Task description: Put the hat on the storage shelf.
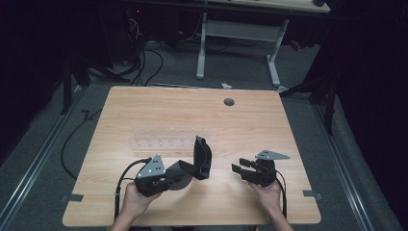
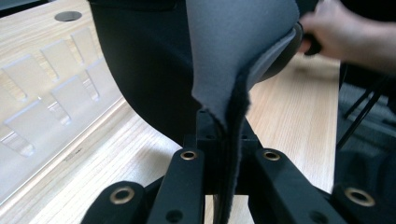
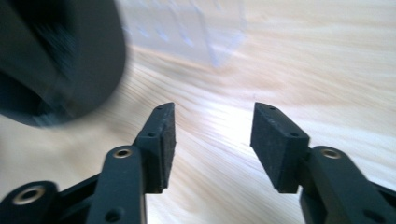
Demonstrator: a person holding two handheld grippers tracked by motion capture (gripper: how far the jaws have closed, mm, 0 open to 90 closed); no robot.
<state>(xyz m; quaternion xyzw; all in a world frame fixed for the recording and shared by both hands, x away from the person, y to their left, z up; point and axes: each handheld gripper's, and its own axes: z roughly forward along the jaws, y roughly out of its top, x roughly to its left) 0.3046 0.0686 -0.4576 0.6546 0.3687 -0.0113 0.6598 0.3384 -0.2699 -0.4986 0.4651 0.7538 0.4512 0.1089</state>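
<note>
Seen from above on a pale wooden table (image 1: 144, 110): left gripper (image 1: 169, 174), held in the person's left hand (image 1: 134, 198) near the front edge, clamped tight on the grey fabric edge of a black pouch-like soft case (image 1: 195, 161). Case lifted and standing open just past the jaw tips, its dark curved body rising toward the middle of the table, its lower grey flap running straight into the closed jaws.

From the left gripper view: grey felt-like lining of the soft case (image 2: 233, 56) pinched in a thin fold between the two black jaws, pressed together with only the cloth between them. Black outer shell of the case bulging up and to the left, directly above the jaws. Clear plastic tray (image 2: 51, 93) with moulded slots lying flat on the wood to the left, apart from the case.

Right gripper (image 1: 239, 166), held in the right hand (image 1: 268, 192), resting low over the table to the right of the case, close to it but not touching. From the right gripper view: right gripper (image 3: 212, 135) with jaws spread wide and holding nothing, bare wood between the pads, blurred black case (image 3: 56, 60) off to the upper left, clear plastic tray (image 3: 196, 32) beyond.
</note>
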